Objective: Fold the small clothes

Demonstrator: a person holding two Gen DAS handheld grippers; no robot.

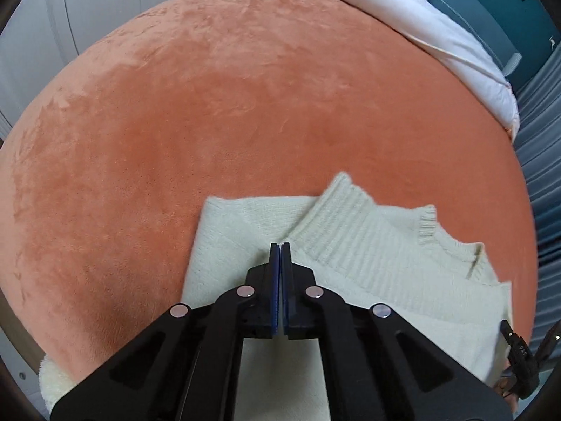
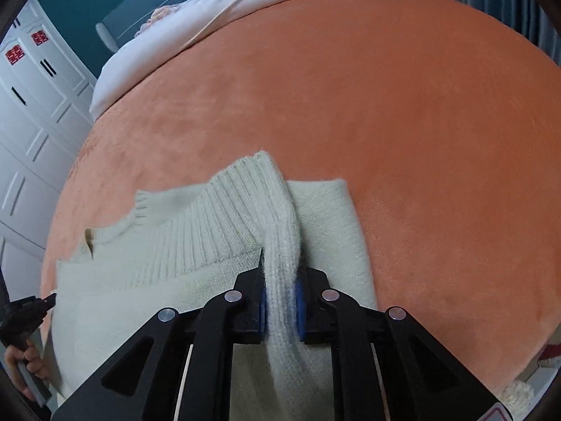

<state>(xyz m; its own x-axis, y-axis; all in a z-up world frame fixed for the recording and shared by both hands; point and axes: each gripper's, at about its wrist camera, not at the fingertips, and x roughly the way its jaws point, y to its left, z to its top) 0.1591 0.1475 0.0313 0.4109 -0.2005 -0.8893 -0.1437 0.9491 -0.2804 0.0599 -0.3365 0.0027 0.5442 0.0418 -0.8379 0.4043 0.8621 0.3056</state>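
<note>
Lying spread on an orange plush bed cover [image 1: 245, 105], one cream knit sweater [image 1: 385, 263] fills the near part of both wrist views, its ribbed turtleneck collar [image 1: 350, 217] pointing away from the cameras and a ribbed cuff [image 1: 427, 224] showing just beside it. On the right gripper [image 2: 280, 301], the two blue pads [image 2: 263, 310] press from either side on a raised ridge of ribbed knit that runs from the collar down between the black fingers, so this gripper is clamped on the sweater; the fabric bunches upward between the jaws and hides the fingertips themselves. Seen from its own camera, the left gripper [image 1: 279, 249] has its two blue-lined fingers brought fully together, with no gap between the pads; the tips sit on or just above the sweater near where the collar meets the shoulder, and I cannot tell whether any thin fold of knit is caught between them. In the right wrist view that left gripper appears at the far left edge, held by a hand [image 2: 29, 361], close to the sweater's side. At the head of the bed one white duvet [image 2: 175, 35] lies bunched, touching the far edge of the orange cover. Beyond it stand white wardrobe doors [image 2: 31, 112] bearing two red paper decorations [image 2: 15, 57]. Counted: one sweater, two grippers. No containers appear.
</note>
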